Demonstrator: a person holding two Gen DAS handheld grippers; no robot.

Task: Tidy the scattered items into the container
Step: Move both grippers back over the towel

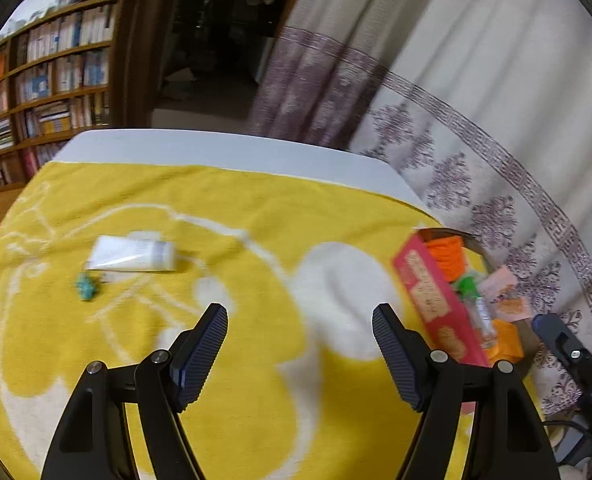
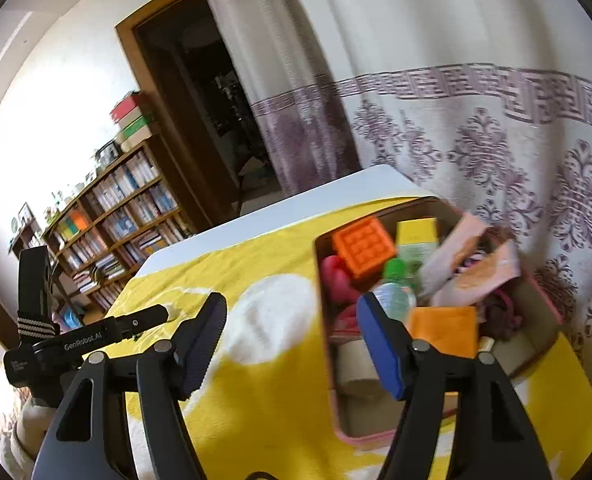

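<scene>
Both grippers, left and right, are hovering wide and empty; a white tube and teal trinket are awaiting pickup, well apart from the pink box.

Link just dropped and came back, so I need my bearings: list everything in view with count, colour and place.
tube: 1, white, lying on the cloth, far left
small toy: 1, teal, just in front of the tube
box: 1, pink-walled, right end of table, already full
orange block: 1, in the box's far corner
bottle: 1, clear, green cap, in the box
cloth: 1, yellow and white, over the table
bookshelf: 1, brown, behind
curtain: 1, white and purple
left gripper: open, empty
right gripper: open, empty
</scene>
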